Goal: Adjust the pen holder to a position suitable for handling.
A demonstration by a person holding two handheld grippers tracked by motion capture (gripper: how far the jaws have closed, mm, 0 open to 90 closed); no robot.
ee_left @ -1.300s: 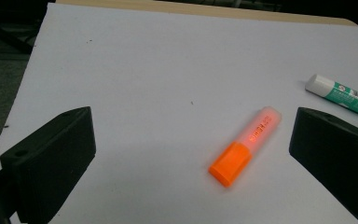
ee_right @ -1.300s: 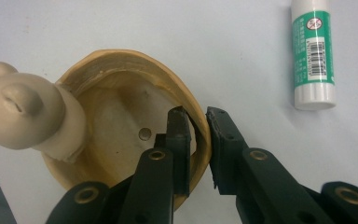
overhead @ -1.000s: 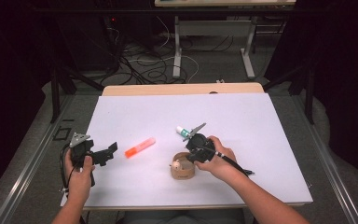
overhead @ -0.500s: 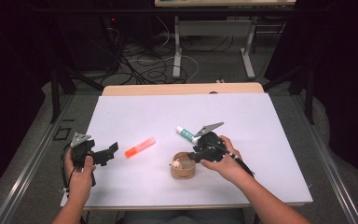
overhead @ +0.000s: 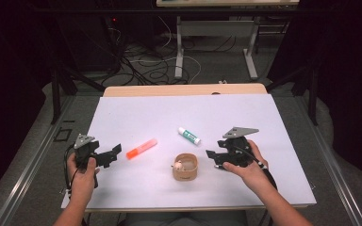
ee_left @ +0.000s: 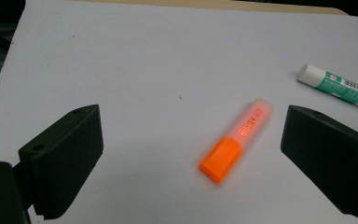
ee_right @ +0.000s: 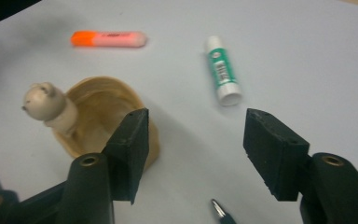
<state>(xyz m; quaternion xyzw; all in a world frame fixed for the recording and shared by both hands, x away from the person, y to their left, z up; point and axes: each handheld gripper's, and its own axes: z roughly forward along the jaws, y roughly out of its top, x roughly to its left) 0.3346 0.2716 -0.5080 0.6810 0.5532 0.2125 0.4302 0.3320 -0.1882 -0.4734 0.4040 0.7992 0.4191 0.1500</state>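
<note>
Wooden cup (overhead: 185,168), small figure (ee_right: 46,105) inside

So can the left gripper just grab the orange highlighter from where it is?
Probably yes. The left gripper is open and aimed at the orange highlighter, which lies flat on the white table with bare surface between them. The glue stick lies well off to the side.
</note>
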